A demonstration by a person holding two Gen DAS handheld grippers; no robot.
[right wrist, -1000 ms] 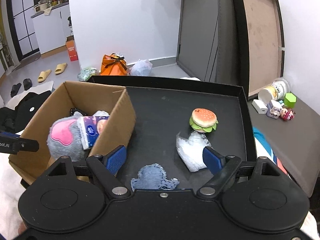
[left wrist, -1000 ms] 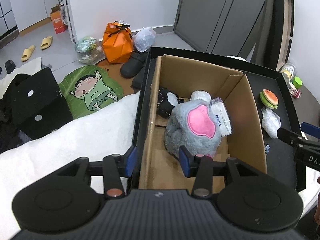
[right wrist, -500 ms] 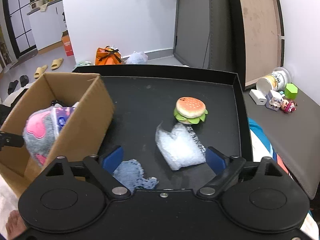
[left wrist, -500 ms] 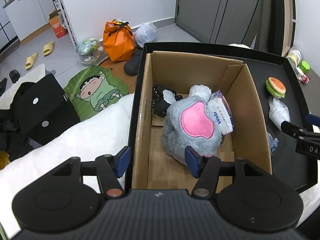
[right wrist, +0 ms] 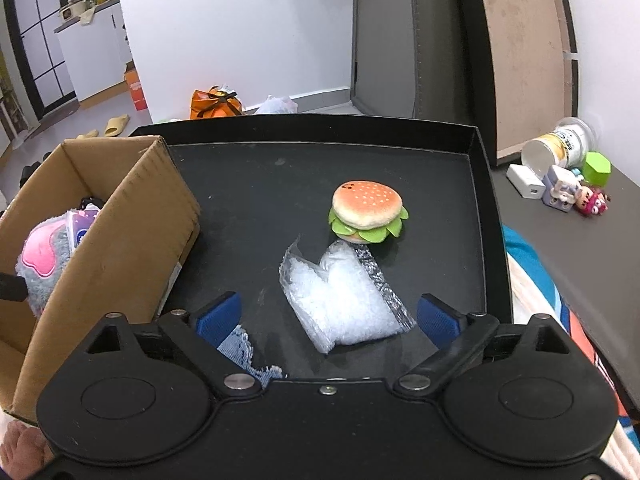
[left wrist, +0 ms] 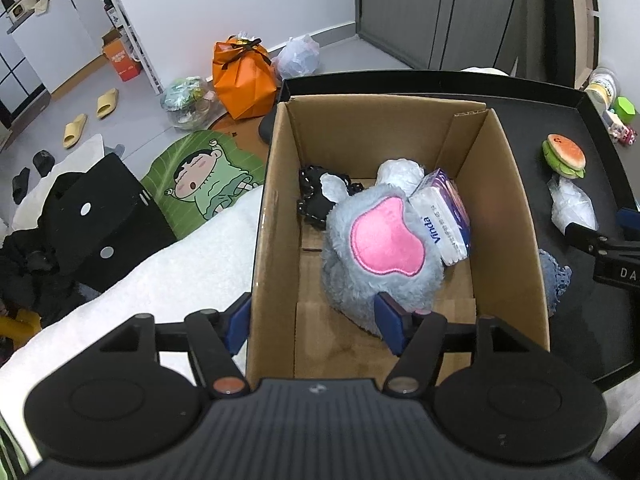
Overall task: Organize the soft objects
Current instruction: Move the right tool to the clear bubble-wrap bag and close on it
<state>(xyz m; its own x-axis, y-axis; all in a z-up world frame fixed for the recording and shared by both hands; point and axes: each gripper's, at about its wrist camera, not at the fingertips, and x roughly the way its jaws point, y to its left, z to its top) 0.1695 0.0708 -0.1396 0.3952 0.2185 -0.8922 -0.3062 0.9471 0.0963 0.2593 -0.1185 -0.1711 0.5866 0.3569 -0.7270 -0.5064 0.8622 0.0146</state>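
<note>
Bubble-wrap pouch [right wrist: 344, 300] lies near the tray's [right wrist: 486, 184] right edge between the widening, empty right tongs [right wrist: 328, 318]; left tongs [left wrist: 314, 322] straddle the cardboard box [left wrist: 512, 216] wall, widening, gripping nothing.

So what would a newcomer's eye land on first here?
Probably the grey plush with its pink patch, lying in the cardboard box against a tissue pack. Then the burger toy on the black tray, with a clear bag just in front, between the open right gripper's fingers.

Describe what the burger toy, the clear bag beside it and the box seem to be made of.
Burger toy: seemingly soft plush fabric, matte, with felt-like green leaves. Clear bag: thin glossy plastic film, crinkled, filled with something white I can't identify. Box: plain brown corrugated cardboard, matte, with folded flaps inside.
</note>
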